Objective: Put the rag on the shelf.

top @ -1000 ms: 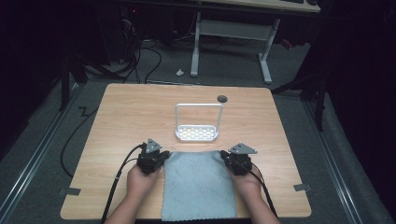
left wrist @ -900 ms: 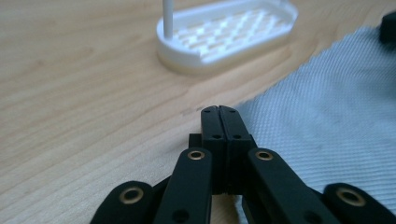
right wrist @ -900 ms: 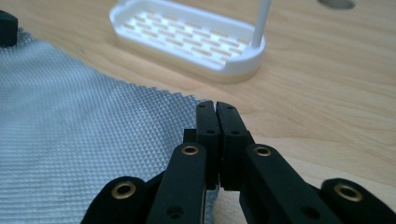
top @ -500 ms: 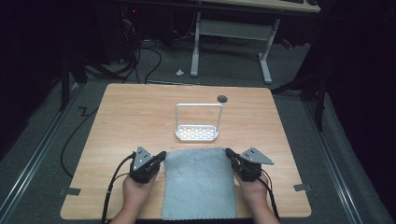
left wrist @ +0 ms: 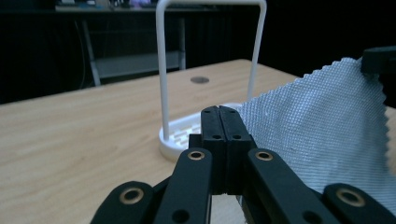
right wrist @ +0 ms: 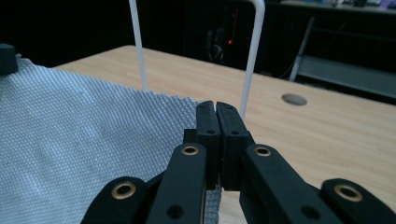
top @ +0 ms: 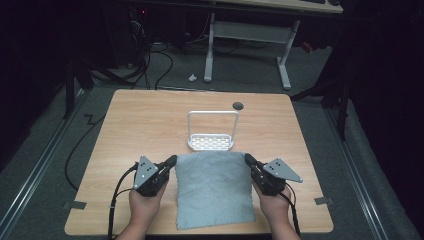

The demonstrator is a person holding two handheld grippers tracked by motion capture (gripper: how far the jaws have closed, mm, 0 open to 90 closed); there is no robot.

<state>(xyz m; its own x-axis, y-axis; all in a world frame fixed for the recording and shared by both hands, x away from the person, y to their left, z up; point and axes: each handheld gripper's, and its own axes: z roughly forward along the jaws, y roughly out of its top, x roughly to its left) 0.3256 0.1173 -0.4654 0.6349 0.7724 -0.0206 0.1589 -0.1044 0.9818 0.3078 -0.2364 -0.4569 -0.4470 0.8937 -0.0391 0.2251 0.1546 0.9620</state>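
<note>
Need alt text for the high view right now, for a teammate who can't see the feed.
Two hand-held grippers, left gripper and right gripper, pinch the far corners of a grey cloth lying on a wooden table. A white wire rack stands just beyond the cloth's far edge, near a round grommet hole.

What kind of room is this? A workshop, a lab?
Probably a lab or test room set up for recording. A lone wooden table stands on grey carpet, cables trail across the floor beyond it, and a desk frame stands in the dark behind. A person works two hand-held grippers, left and right.
</note>
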